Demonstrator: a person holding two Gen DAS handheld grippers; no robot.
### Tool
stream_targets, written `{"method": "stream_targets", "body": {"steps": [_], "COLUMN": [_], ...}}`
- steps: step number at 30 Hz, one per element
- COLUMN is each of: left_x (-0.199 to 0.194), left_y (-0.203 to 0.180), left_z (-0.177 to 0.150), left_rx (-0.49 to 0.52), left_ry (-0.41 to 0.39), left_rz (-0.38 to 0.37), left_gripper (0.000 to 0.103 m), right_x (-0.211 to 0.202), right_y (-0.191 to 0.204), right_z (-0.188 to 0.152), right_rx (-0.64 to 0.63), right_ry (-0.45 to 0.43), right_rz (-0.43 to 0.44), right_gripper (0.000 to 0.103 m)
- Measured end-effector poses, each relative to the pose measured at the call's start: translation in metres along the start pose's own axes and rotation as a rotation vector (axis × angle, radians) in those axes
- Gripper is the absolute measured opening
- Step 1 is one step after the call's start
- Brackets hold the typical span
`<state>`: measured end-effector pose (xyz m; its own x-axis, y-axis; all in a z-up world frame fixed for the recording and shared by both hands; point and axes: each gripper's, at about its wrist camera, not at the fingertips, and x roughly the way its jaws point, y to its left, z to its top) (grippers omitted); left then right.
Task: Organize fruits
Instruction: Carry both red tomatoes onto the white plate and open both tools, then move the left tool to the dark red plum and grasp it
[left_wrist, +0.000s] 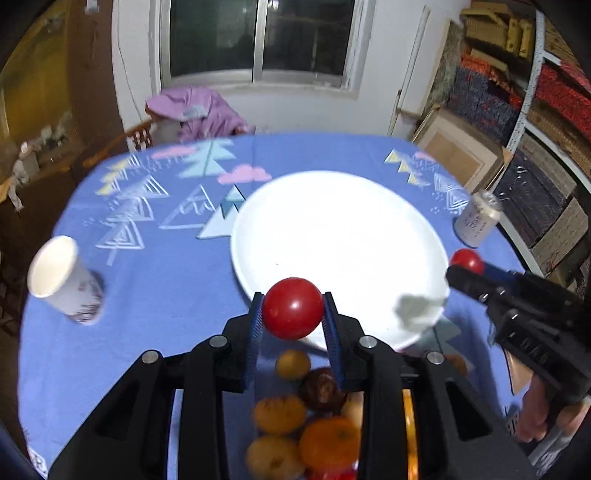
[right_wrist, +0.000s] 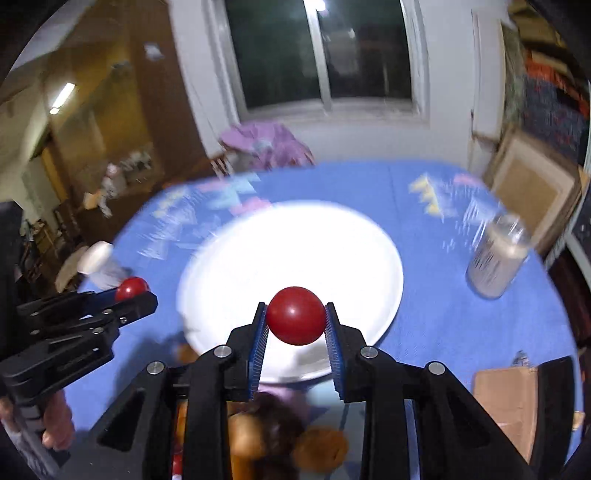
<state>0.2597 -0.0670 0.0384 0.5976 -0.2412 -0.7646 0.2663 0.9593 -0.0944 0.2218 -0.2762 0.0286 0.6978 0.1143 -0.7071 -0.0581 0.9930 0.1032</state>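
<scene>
My left gripper (left_wrist: 293, 308) is shut on a red round fruit (left_wrist: 293, 308), held above the near rim of a big white plate (left_wrist: 332, 229). My right gripper (right_wrist: 295, 315) is shut on a second red round fruit (right_wrist: 295, 315), also above the plate's (right_wrist: 288, 258) near rim. Each gripper shows in the other view, the right one (left_wrist: 466, 266) at the plate's right, the left one (right_wrist: 132, 290) at its left. A heap of orange and brown fruits (left_wrist: 306, 417) lies below the left gripper; it is blurred in the right wrist view (right_wrist: 280, 435).
A round table with a blue patterned cloth (left_wrist: 166, 280). A white paper cup (left_wrist: 62, 278) lies at the left, a can (left_wrist: 476, 219) stands at the right. A cardboard piece (right_wrist: 509, 402) lies at the near right. A chair with purple clothes (left_wrist: 199, 112) stands behind.
</scene>
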Motion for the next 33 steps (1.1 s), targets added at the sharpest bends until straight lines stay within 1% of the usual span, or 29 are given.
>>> {"method": "stream_targets", "body": {"steps": [3,6,8,9,10,12,13,14,15,18,20,21,22,23,24,26,27,30,31,33], "left_x": [0.038,0.061,0.066,0.067,0.068,0.065,0.063,0.059,0.054,0.032,0.014,-0.002,-0.012,-0.029,-0.040,-0.060,-0.071,-0.089,-0.092,-0.093], "left_y": [-0.002,-0.006,-0.006,-0.005,-0.004,-0.002,-0.002,-0.002,-0.001,0.002,0.008,0.014,0.018,0.024,0.030,0.039,0.045,0.056,0.057,0.057], "left_z": [0.000,0.000,0.000,0.000,0.001,0.002,0.003,0.004,0.005,0.007,0.004,-0.001,-0.005,-0.015,-0.024,-0.046,-0.064,-0.110,-0.124,-0.149], "left_rx": [-0.005,0.012,0.014,0.014,0.011,0.004,0.004,0.004,0.003,-0.005,-0.018,-0.029,-0.036,-0.047,-0.053,-0.057,-0.063,-0.089,-0.089,-0.083], "left_ry": [0.066,0.096,0.097,0.099,0.103,0.091,0.085,0.078,0.068,0.036,0.011,-0.011,-0.024,-0.051,-0.068,-0.087,-0.091,-0.095,-0.096,-0.090], "left_rz": [-0.003,-0.007,-0.007,-0.010,-0.017,-0.024,-0.022,-0.019,-0.014,0.000,0.006,0.020,0.031,0.053,0.070,0.100,0.108,0.123,0.127,0.122], "left_gripper": [0.030,0.031,0.031,0.031,0.033,0.043,0.046,0.052,0.055,0.055,0.056,0.062,0.066,0.072,0.075,0.076,0.077,0.082,0.083,0.083], "right_x": [0.027,0.038,0.043,0.045,0.044,0.039,0.035,0.031,0.026,0.003,-0.022,-0.034,-0.048,-0.061,-0.073,-0.097,-0.109,-0.128,-0.132,-0.132], "right_y": [-0.003,-0.002,-0.002,-0.003,-0.004,-0.005,-0.006,-0.007,-0.007,-0.008,-0.006,-0.006,-0.005,-0.004,-0.003,-0.003,-0.002,-0.006,-0.008,-0.012], "right_z": [-0.004,-0.006,-0.008,-0.009,-0.008,-0.006,-0.005,-0.003,-0.002,0.000,-0.002,-0.004,-0.008,-0.012,-0.017,-0.035,-0.049,-0.086,-0.101,-0.126], "right_rx": [0.001,-0.004,-0.001,0.005,0.006,0.014,0.018,0.022,0.027,0.037,0.032,0.031,0.031,0.031,0.031,0.026,0.024,0.033,0.037,0.041], "right_ry": [0.040,0.062,0.077,0.078,0.079,0.063,0.053,0.043,0.035,-0.012,-0.060,-0.080,-0.103,-0.123,-0.143,-0.179,-0.200,-0.244,-0.255,-0.251], "right_rz": [-0.020,-0.014,-0.012,-0.012,-0.009,-0.015,-0.013,-0.008,-0.004,0.015,0.024,0.029,0.039,0.047,0.054,0.067,0.064,0.041,0.033,0.018], "right_gripper": [0.031,0.032,0.032,0.033,0.040,0.050,0.053,0.053,0.053,0.053,0.053,0.054,0.057,0.059,0.061,0.066,0.070,0.080,0.082,0.083]}}
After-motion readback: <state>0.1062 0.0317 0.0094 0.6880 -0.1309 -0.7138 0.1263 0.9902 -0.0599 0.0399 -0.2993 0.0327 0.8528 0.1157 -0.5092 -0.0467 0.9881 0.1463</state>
